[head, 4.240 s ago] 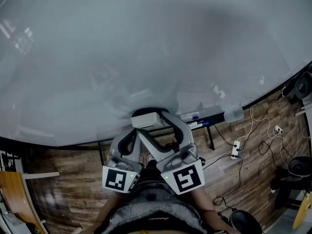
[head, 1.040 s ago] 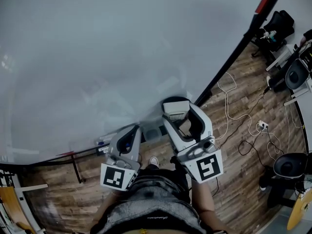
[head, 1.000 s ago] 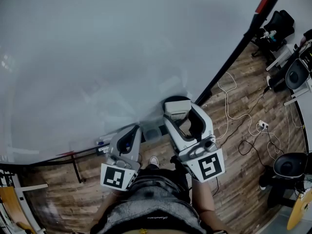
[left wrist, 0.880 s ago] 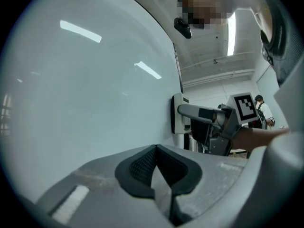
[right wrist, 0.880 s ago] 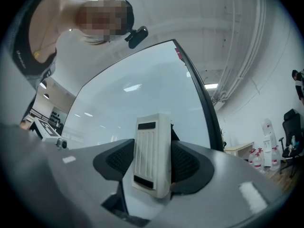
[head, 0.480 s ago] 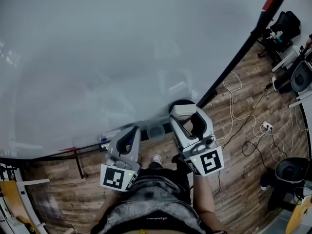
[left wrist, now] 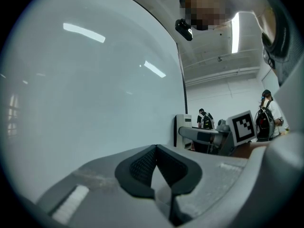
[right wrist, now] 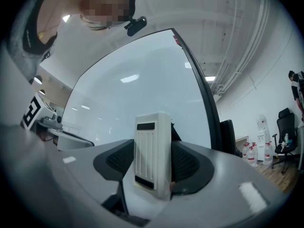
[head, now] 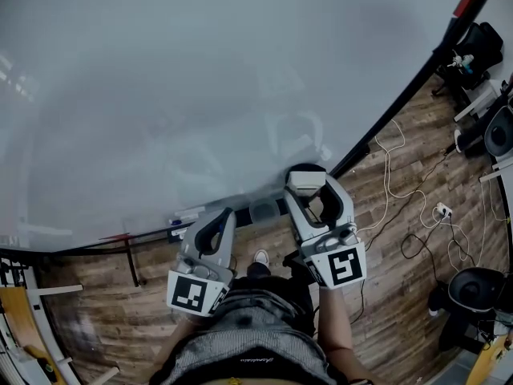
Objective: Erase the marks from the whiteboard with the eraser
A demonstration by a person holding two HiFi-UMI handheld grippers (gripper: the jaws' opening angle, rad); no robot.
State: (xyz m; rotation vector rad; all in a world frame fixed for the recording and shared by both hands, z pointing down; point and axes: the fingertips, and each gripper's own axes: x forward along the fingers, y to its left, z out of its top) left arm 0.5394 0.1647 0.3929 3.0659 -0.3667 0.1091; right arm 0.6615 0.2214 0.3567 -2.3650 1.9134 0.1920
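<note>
The eraser [right wrist: 153, 148], white and ribbed, stands upright in my right hand-held gripper [head: 309, 189], clamped between the two dark pads with its top sticking out past them. From the head view it sits at the lower right corner of the whiteboard [head: 200, 95], just beside the black frame edge [head: 401, 95]. I think its face is against the board, but the angle is too steep for me to be sure of contact.

My left hand-held gripper [left wrist: 156, 151] is clenched on nothing, its pad tips meeting. It hangs lower and to the left of the right one, close to the board's bottom edge and apart from the eraser. What look like a couple of markers [head: 186, 214] lie along that bottom edge, left of the left hand-held gripper.

Below the board runs a wooden plank floor [head: 96, 295]. Pale cables [head: 393, 163] trail across it on my right towards a white power strip [head: 441, 211]. Far off in the left gripper view, people [left wrist: 205, 119] stand in the room.
</note>
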